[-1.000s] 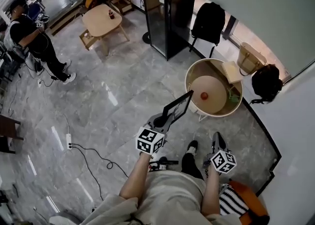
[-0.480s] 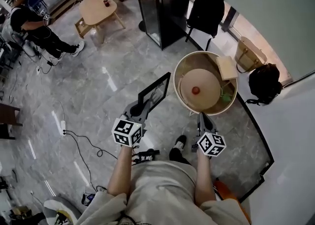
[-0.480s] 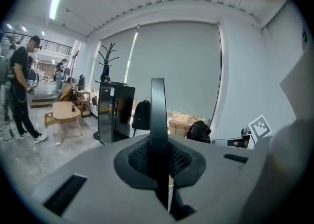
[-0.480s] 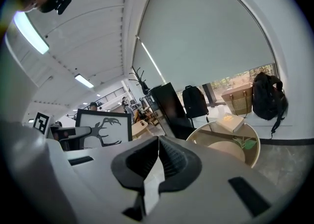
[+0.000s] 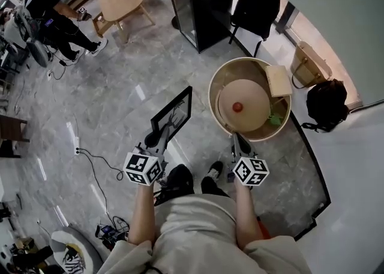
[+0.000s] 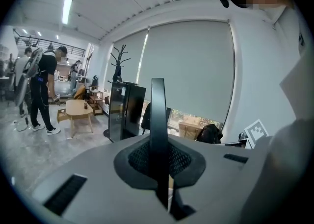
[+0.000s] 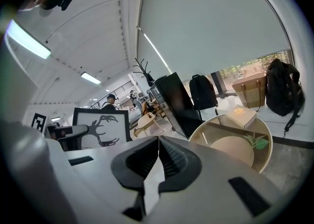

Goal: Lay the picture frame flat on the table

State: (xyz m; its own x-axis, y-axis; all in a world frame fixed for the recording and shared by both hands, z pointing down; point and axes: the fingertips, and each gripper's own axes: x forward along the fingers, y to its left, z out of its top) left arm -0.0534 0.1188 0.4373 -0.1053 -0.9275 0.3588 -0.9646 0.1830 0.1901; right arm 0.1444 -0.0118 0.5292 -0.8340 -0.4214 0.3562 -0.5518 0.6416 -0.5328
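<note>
the left hand-held gripper [image 5: 157,139] is clamped narrow on the lower edge of the picture frame [image 5: 173,114], whose thin black edge runs straight up between the jaws in the left gripper view. the frame stands upright in the air over the floor [image 5: 108,105], just left of the round surface [image 5: 211,100] and not yet above it. the right hand-held gripper [image 5: 236,142] has its jaws pressed together with nothing between them, and it points at the near edge of the surface.

what could go wrong, as i judge it:

- the frame hangs from 1 pinch low on its edge, so most of its weight sits above the grip. tipping it over could make it pivot in the pads or slip out onto the floor.
- the surface has a raised rim. a frame brought in low could catch on it and end up propped, not flat.
- a tan box [image 5: 279,81], a small red thing [image 5: 237,107] and a green thing [image 5: 275,120] already lie there. landing on any of them would leave the frame tilted or shove them about.
- the closed right hand-held gripper cannot steady the far side unless it opens first.
</note>
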